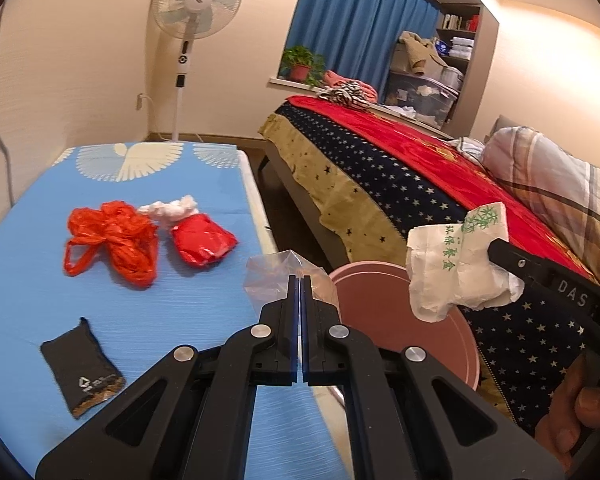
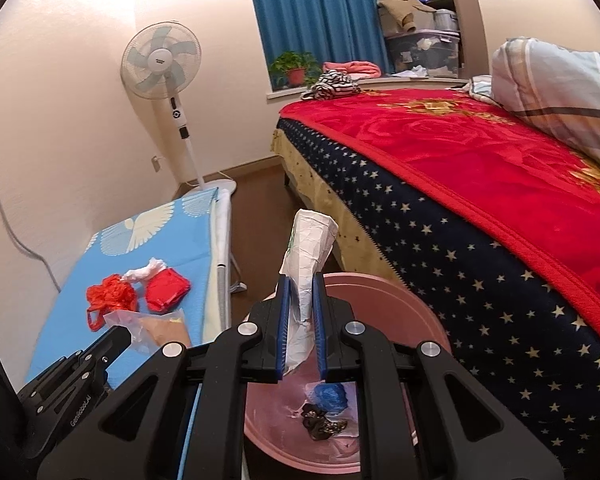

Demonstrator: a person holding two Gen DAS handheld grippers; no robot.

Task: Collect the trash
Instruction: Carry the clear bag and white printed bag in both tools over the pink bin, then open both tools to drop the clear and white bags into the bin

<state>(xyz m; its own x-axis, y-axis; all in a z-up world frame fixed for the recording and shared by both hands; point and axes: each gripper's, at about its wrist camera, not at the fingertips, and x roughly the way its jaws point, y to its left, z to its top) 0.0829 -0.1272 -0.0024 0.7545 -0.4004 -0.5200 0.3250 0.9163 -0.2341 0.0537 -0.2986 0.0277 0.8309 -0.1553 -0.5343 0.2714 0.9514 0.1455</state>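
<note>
My right gripper [image 2: 300, 312] is shut on a crumpled white paper bag with green print [image 2: 308, 252] and holds it over the pink bin [image 2: 428, 320]. The bag also shows in the left wrist view [image 1: 452, 264], above the bin [image 1: 380, 312]. My left gripper [image 1: 300, 284] is shut on a clear plastic bag [image 1: 276, 276] at the table's right edge; it shows in the right wrist view [image 2: 148, 328]. On the blue table [image 1: 140, 320] lie an orange plastic bag [image 1: 108, 248], a red wrapper [image 1: 202, 244], white tissue [image 1: 168, 208] and a black packet [image 1: 80, 368].
The bin holds a blue wad [image 2: 330, 396] and dark scraps [image 2: 320, 424]. A bed with a red blanket [image 2: 480, 168] stands right of the bin. A standing fan [image 1: 196, 4] is by the far wall beyond the table.
</note>
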